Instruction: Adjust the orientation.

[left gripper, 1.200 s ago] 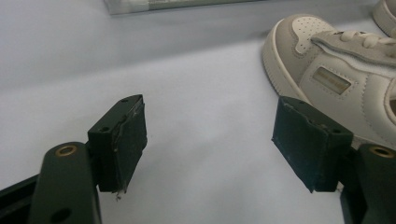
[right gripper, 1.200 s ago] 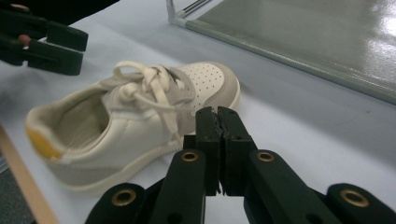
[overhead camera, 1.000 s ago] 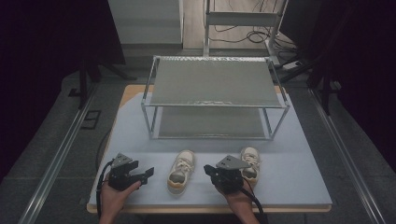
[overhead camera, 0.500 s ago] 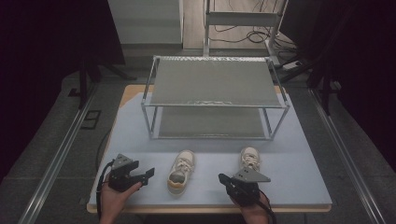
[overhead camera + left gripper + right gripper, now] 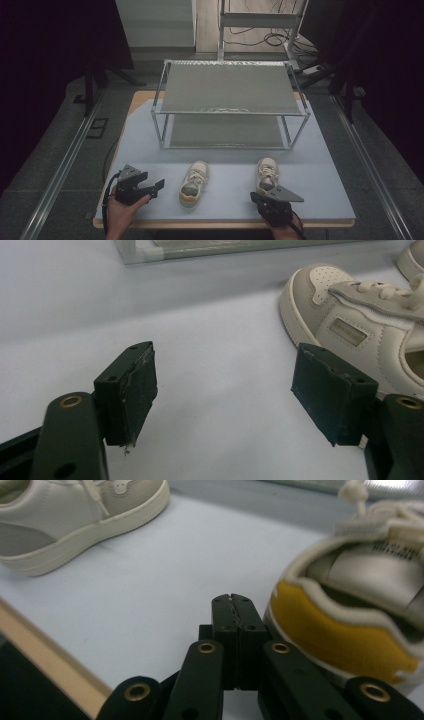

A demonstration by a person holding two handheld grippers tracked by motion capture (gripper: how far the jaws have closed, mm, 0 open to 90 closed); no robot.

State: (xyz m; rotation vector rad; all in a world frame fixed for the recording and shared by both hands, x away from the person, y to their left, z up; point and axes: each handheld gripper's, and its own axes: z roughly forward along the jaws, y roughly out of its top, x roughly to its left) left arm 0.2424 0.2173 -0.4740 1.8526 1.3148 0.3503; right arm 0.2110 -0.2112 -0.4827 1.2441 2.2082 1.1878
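Note:
Two cream sneakers lie on the pale blue table top (image 5: 225, 150). In the high view the left sneaker (image 5: 192, 182) sits mid-front and the right sneaker (image 5: 266, 172) lies further right. My left gripper (image 5: 156, 186) rests at the front left, open and pointing toward the left sneaker (image 5: 360, 325), which lies beside its right jaw; nothing is between the pads (image 5: 132, 390). My right gripper (image 5: 260, 197) is shut on nothing, just behind the right sneaker's yellow heel (image 5: 345, 630). The left sneaker (image 5: 75, 510) shows beyond it.
A two-level metal rack (image 5: 230, 95) with mesh shelves stands at the middle back of the table. The table's wooden front edge (image 5: 45, 650) runs close under my right gripper. Cables lie on the floor behind the rack.
My right gripper has drawn back toward the front edge and to the right, away from the space between the sneakers. The left gripper and both sneakers have stayed put.

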